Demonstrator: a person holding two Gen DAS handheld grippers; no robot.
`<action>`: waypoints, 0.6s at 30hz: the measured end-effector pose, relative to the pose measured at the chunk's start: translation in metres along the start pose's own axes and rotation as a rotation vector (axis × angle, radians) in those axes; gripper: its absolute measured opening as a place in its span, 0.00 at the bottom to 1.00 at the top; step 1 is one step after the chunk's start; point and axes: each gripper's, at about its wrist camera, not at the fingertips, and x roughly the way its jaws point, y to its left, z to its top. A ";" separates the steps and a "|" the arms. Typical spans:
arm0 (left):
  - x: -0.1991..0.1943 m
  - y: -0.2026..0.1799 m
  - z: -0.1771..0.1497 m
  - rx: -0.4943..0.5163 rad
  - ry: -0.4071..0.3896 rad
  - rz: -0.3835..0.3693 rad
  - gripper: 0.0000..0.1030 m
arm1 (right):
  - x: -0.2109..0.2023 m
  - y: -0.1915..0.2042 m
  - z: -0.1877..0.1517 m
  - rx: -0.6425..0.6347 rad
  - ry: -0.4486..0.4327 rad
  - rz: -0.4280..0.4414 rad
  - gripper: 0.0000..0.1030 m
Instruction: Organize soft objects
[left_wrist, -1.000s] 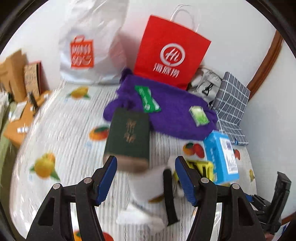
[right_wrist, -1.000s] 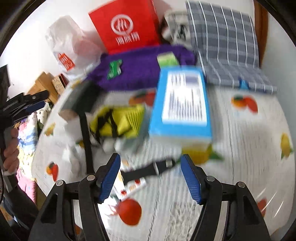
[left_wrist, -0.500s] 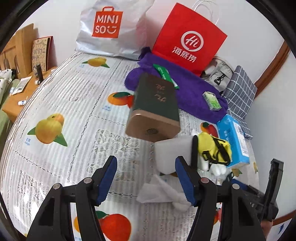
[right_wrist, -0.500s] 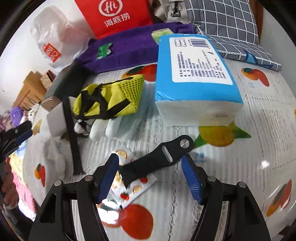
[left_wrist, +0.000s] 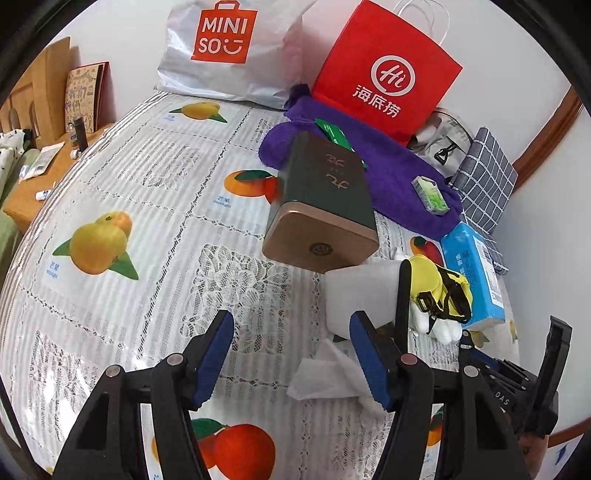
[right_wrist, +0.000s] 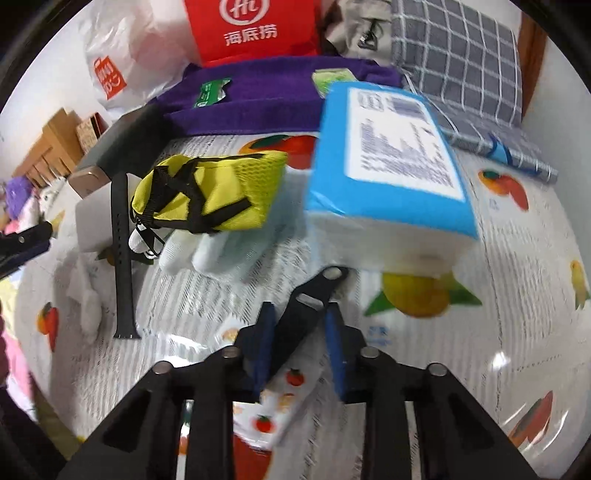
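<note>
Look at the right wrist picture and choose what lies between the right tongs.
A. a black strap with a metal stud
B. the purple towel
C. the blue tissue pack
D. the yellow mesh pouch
A: the right tongs are closing with the black strap between their blue pads, its studded end sticking out ahead; the yellow mesh pouch, blue tissue pack and purple towel lie farther off.

Black left gripper (left_wrist: 291, 354), right gripper (right_wrist: 300, 345), blue-padded jaws, silver screws
</note>
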 end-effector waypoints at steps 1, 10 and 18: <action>-0.001 -0.001 -0.001 0.003 -0.002 0.001 0.61 | -0.002 -0.003 -0.001 0.001 0.001 -0.003 0.21; -0.005 -0.011 -0.007 0.022 -0.001 0.007 0.61 | -0.010 -0.013 -0.018 -0.019 -0.008 -0.024 0.42; -0.004 -0.017 -0.012 0.036 0.009 0.033 0.61 | -0.005 -0.005 -0.018 -0.086 -0.068 -0.031 0.21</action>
